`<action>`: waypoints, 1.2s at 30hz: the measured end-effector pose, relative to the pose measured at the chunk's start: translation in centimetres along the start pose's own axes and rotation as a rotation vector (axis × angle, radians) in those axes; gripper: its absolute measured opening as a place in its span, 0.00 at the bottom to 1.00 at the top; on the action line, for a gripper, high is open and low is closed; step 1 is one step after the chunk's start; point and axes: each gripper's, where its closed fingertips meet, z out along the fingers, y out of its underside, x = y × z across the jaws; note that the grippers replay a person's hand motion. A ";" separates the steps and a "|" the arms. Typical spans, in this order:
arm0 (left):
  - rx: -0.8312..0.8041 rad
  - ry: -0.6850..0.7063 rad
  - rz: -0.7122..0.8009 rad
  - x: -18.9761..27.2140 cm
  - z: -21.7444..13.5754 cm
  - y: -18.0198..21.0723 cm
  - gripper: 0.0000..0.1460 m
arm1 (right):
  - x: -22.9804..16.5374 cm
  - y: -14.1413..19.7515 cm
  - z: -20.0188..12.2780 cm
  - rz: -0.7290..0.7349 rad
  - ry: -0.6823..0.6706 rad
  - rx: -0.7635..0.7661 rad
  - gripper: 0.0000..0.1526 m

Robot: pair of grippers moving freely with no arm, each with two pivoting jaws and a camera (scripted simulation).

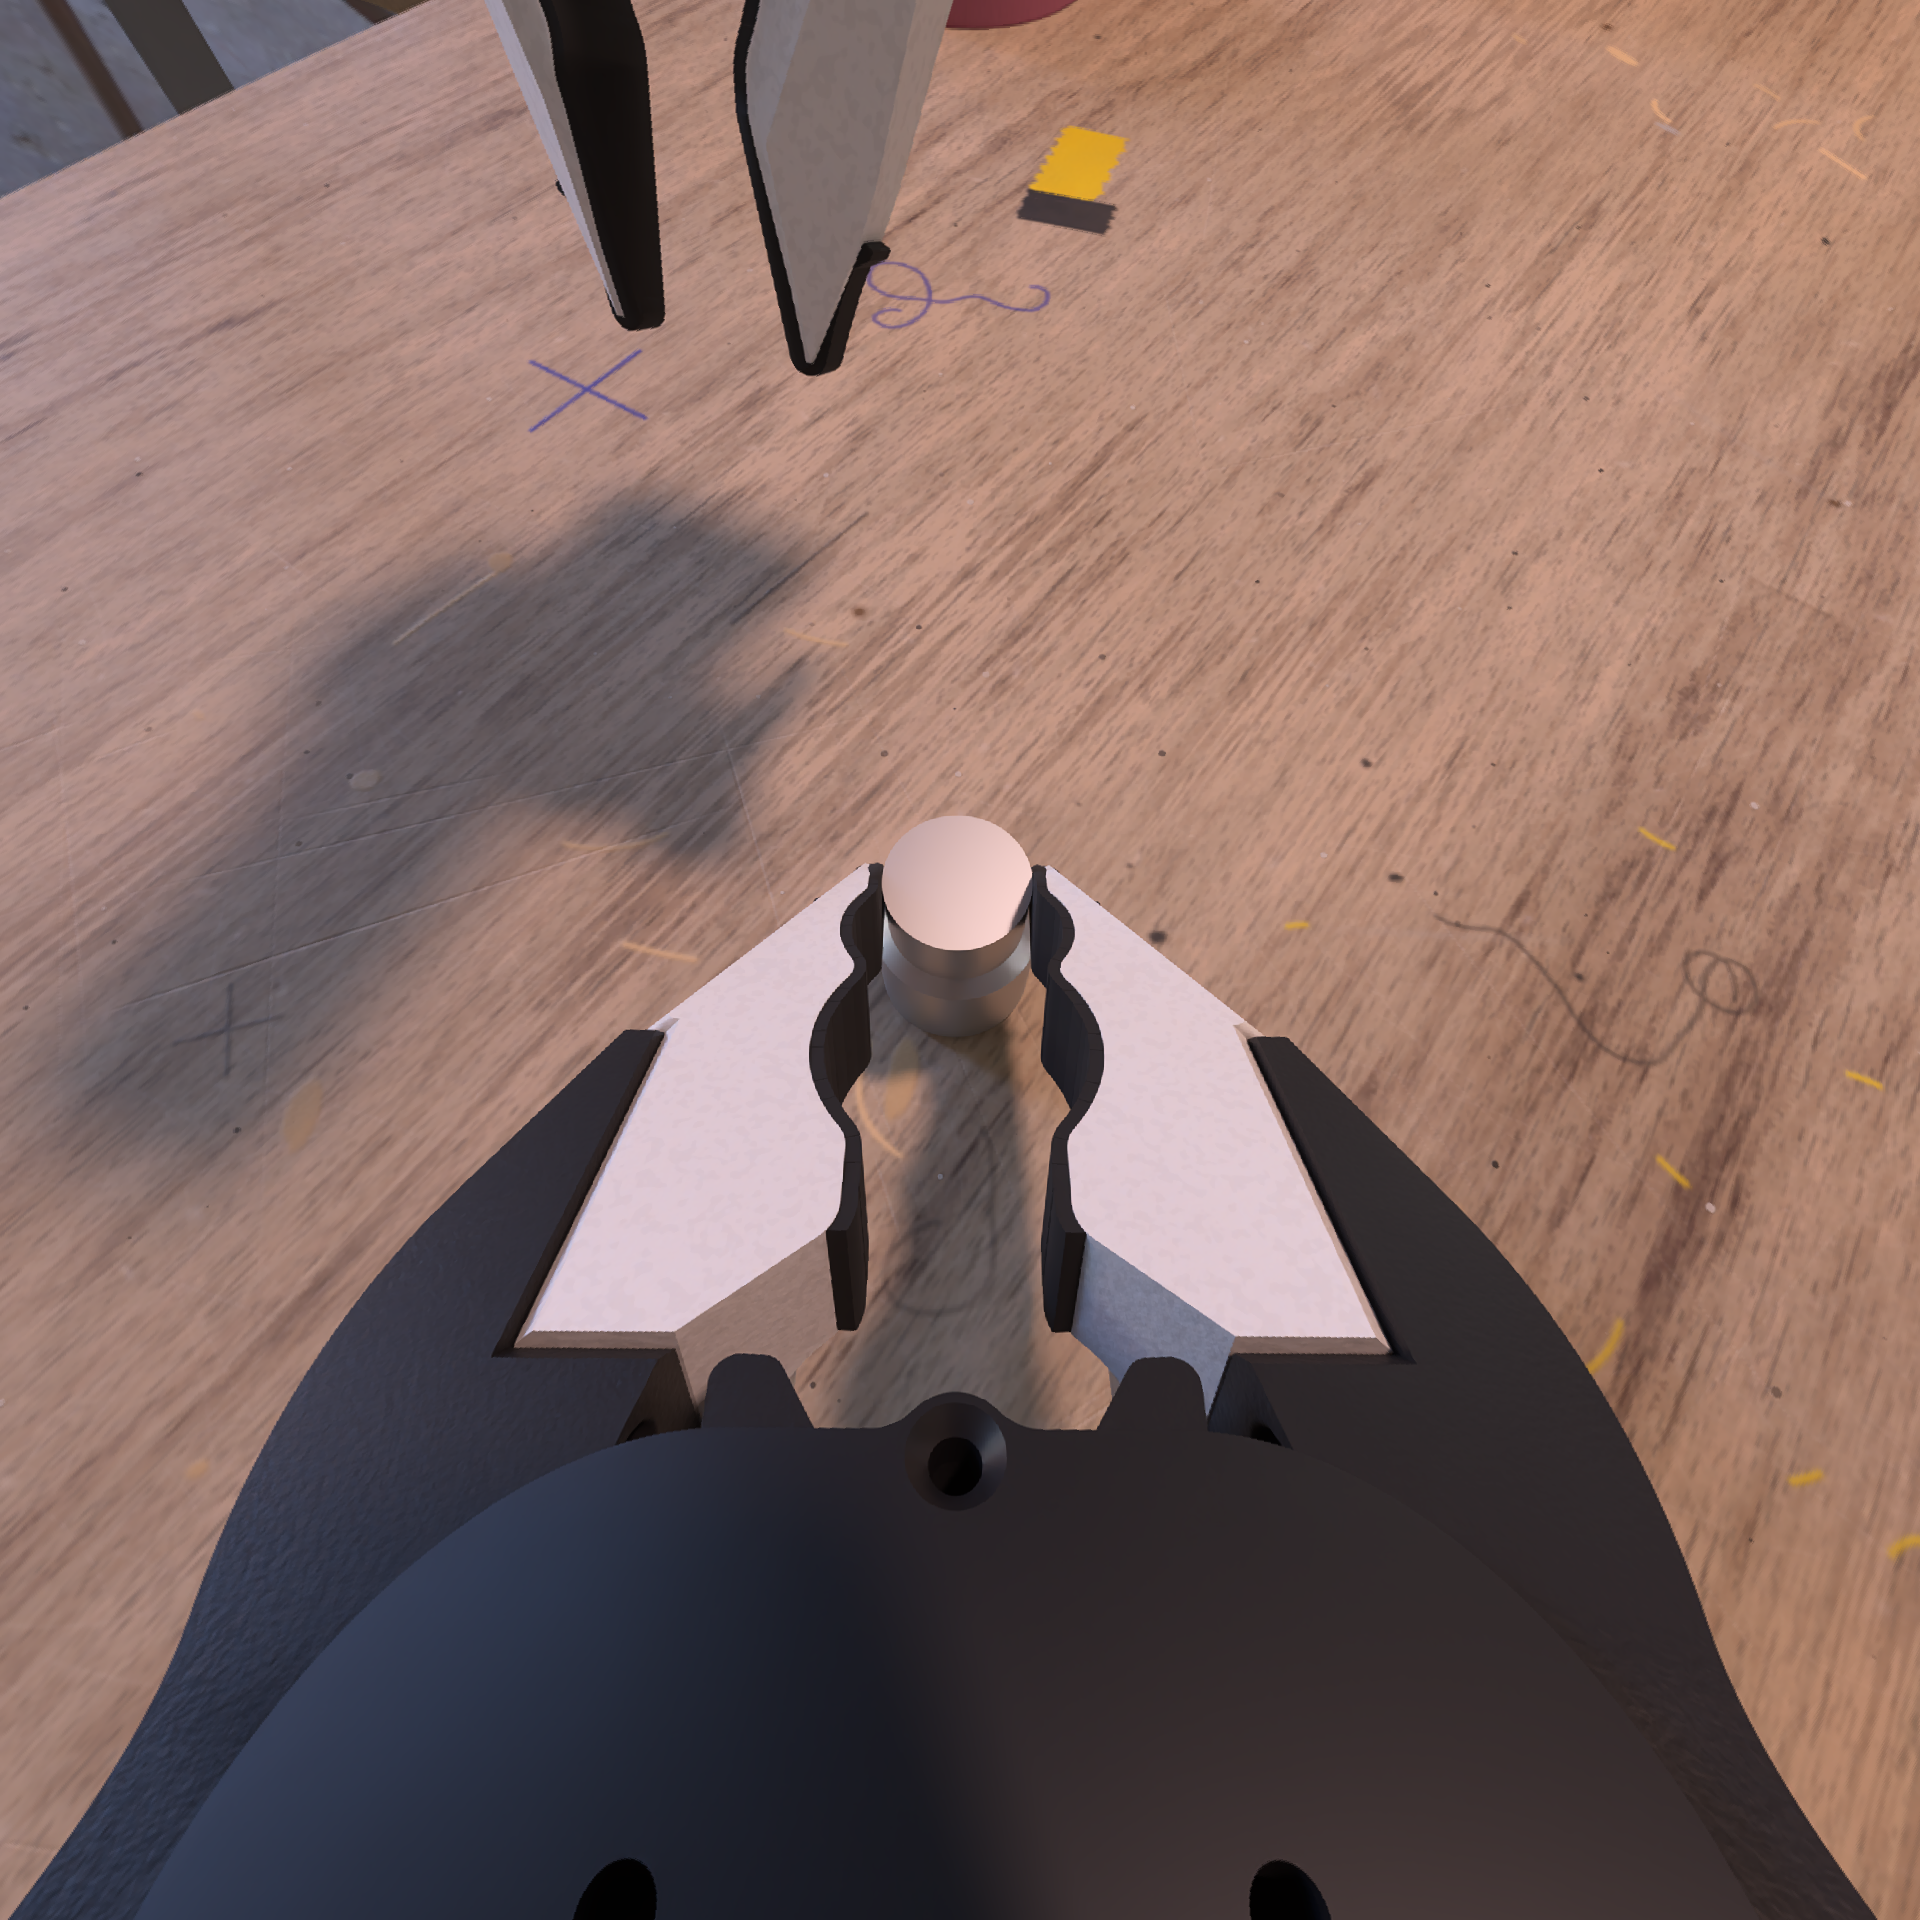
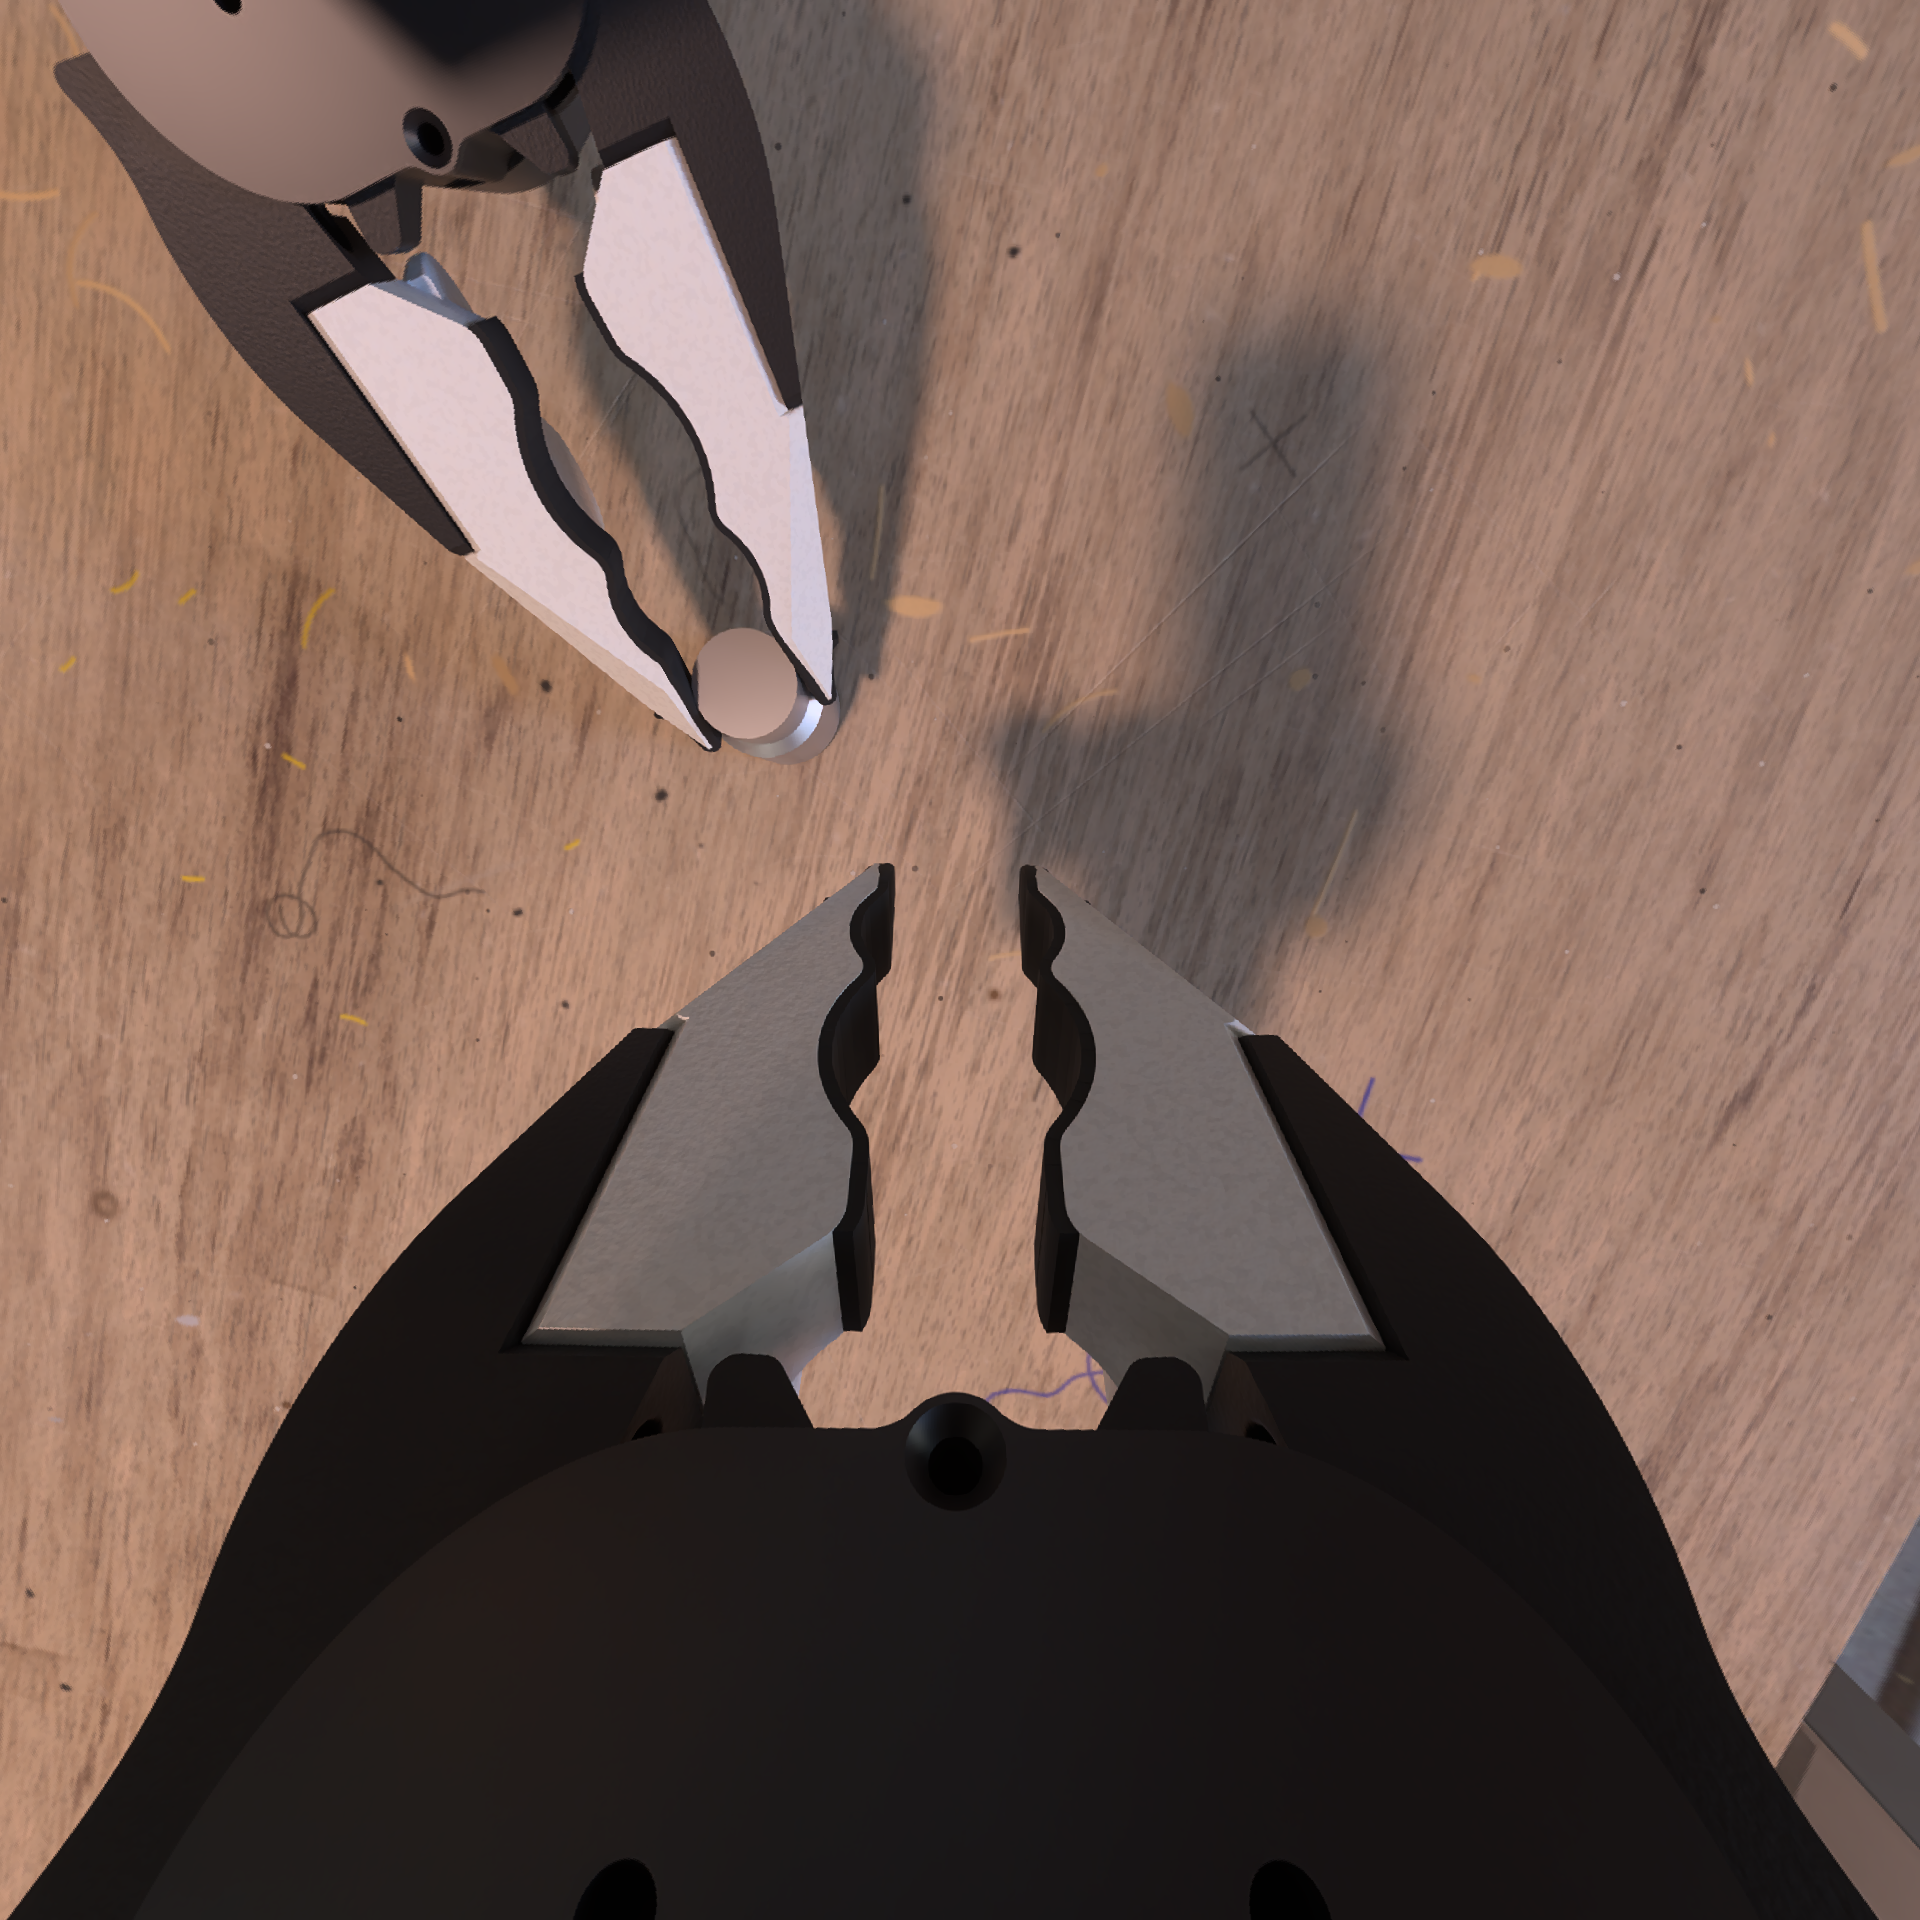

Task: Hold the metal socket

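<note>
The metal socket [image 1: 956, 925] stands upright on the wooden surface [image 1: 1351, 623], a short stepped cylinder with a flat round top, pinched at its upper section between the very tips of the left claw [image 1: 956, 883], which is clenched on it. The right claw [image 2: 956, 883] hangs above the surface a little apart from the socket, its fingers parted and gripping nothing. Beyond it lie a blue cross mark [image 1: 588, 390], a blue scribble [image 1: 951, 296] and a yellow-and-black tape scrap [image 1: 1072, 182].
</note>
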 end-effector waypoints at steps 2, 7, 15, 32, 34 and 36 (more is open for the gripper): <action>0.000 -0.001 0.002 0.0 0.0 0.0 0.19 | 0.0 0.0 0.0 -0.004 0.001 0.000 0.16; 0.001 -0.001 -0.003 0.0 0.0 0.0 0.19 | 0.0 0.0 0.1 -0.013 0.002 0.002 0.15; 0.008 0.000 -0.002 0.0 0.0 0.1 0.19 | 0.0 -0.1 0.2 -0.020 0.000 0.007 0.17; 0.011 0.003 0.005 0.0 -0.1 0.1 0.19 | 0.3 0.3 0.2 0.004 0.006 -0.015 0.15; 0.012 0.003 0.007 0.0 -0.1 0.1 0.19 | 0.4 0.4 0.3 0.018 0.003 -0.029 0.15; 0.012 0.003 0.009 0.0 -0.1 0.1 0.19 | 0.3 0.3 0.4 0.027 -0.008 -0.014 0.15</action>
